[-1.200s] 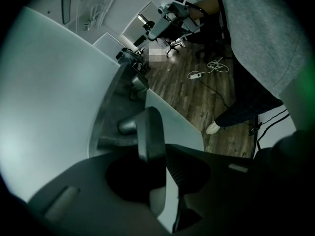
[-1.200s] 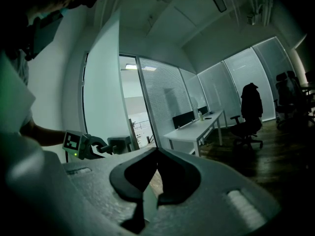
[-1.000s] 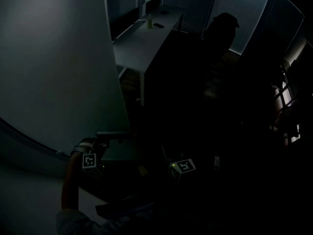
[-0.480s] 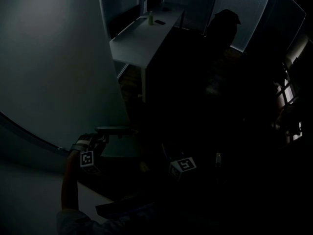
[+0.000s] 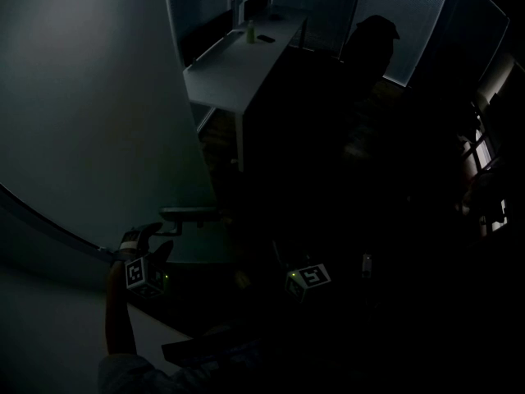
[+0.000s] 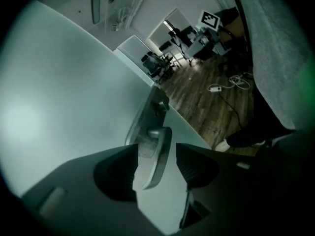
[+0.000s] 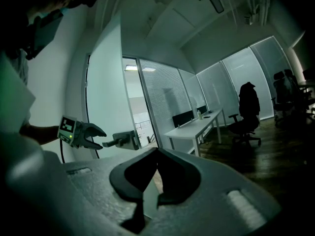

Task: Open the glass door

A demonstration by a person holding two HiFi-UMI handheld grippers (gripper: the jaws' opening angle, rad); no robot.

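Glass door (image 5: 98, 97) stands swung open on my left. Its free edge and lever handle (image 6: 156, 156) face the room, and the doorway beside it looks clear in the right gripper view.

Step in hand: letting go. Left gripper (image 7: 102, 138) jaws are opening. The handle sits between them, with the pads clear of it on both sides. Right gripper (image 7: 157, 154) is closed on nothing, well apart from the door.

My read: the opening is mostly done. Next move is to draw the left claw straight back off the lever without snagging it. If more swing is wanted, nudge the door's edge instead.

Versus a second ago: the left jaws sat tighter round the lever. Now they're wider, and the marker cube sits lower-left in the head view. The right claw has barely changed.
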